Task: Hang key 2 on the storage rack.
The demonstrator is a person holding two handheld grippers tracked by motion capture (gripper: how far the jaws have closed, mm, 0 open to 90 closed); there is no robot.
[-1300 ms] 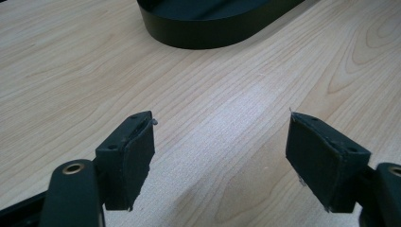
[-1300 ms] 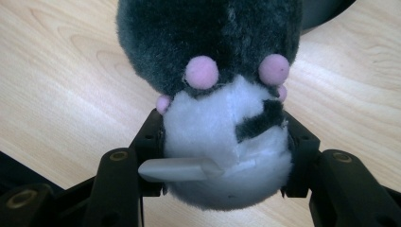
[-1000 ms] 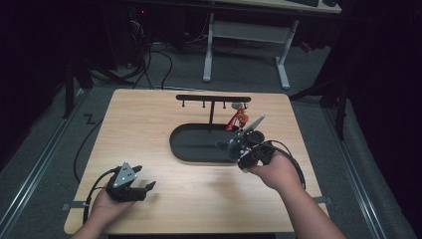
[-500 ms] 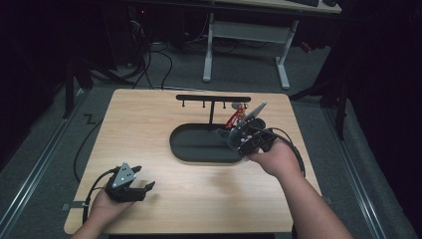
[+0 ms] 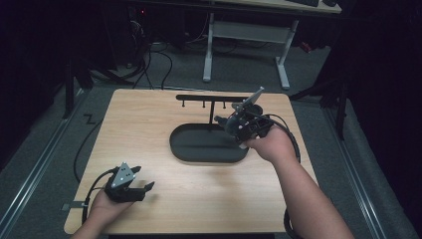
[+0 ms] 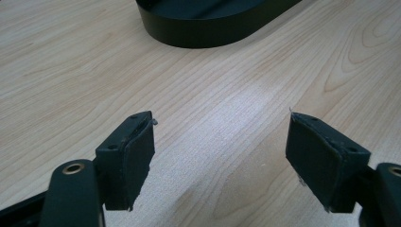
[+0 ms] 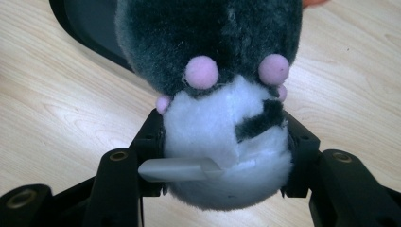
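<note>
Right gripper [image 5: 238, 119] has risen and drifted from the near right end of the tray [image 5: 185, 149] toward the rack [image 5: 211, 98] behind it; a second ago it sat lower, at the tray's right rim. Left gripper [image 5: 144, 187] has not shifted: it rests well in front of the tray, near the table's [image 5: 149, 114] front left edge, jaws apart with nothing between them, bare wood under the pads in the left gripper view. Right gripper view: jaws clamped on a plush toy [image 7: 222, 142], one pad on each side of its white belly, dark grey fur and small pink pompoms above, a pale grey flap sticking out beside the left pad. Toy sits squarely between the pads and bulges out above and below them, so the grip looks firm but squashy. In the high view the toy is mostly hidden behind the gripper body, just past the tray's right end and below the rack's bar. The red thing seen there earlier is now masked by the hand. Judgement: the lift and carry is under way, the toy off the tray and heading up toward the rack's pegs, probably to be hung. Whether it has a loop for that cannot be told. Risk: soft fur may slip if the grip eases.
</note>
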